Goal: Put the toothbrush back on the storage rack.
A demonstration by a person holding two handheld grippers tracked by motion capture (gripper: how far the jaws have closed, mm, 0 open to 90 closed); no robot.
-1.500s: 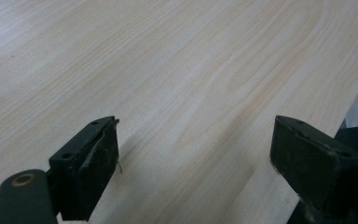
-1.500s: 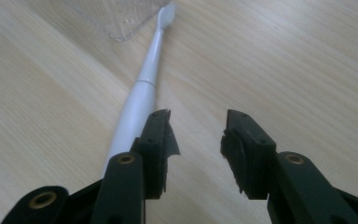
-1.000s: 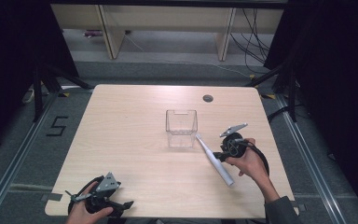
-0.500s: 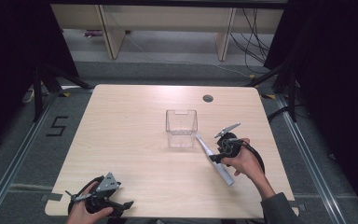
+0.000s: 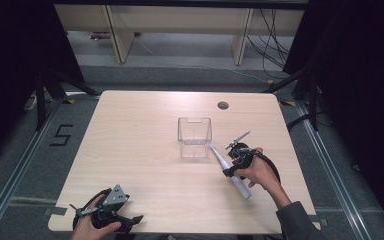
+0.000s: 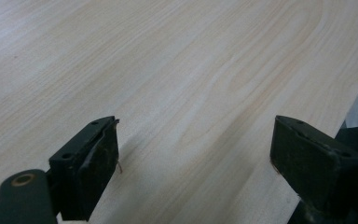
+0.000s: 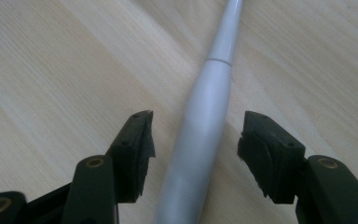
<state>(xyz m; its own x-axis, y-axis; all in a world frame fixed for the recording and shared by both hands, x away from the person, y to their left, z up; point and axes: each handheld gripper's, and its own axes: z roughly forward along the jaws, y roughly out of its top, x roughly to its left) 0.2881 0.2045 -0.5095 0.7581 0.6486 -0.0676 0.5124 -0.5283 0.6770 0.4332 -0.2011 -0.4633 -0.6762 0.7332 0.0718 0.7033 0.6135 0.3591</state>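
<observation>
On my high view the clear plastic box (image 5: 194, 136) stands upright just above the centre of the frame, open at the top, and as far as I can see through its walls nothing lies inside it. The grey-white wand (image 5: 229, 171) lies flat on the bench (image 5: 140, 125) to the lower right of the box, slanting from upper left to lower right; its thin tip ends just beside the box's lower right corner, though I cannot tell whether the two touch.

My right tongs (image 5: 228, 169) sit over the middle of the wand, right of centre in the frame, with my right hand (image 5: 260, 172) behind them. In the right gripper view the wand (image 7: 204, 116) runs up between the jaws, which stand apart with a gap on either side of the shaft, so nothing is pinched. They have just been opening, with the wand still lying between them on the wood.

My left tongs (image 5: 132, 220) rest at the lower left of the frame, near the bench's front edge, well apart from the box. In the left gripper view the jaws are spread wide over bare wood (image 6: 191, 84).
</observation>
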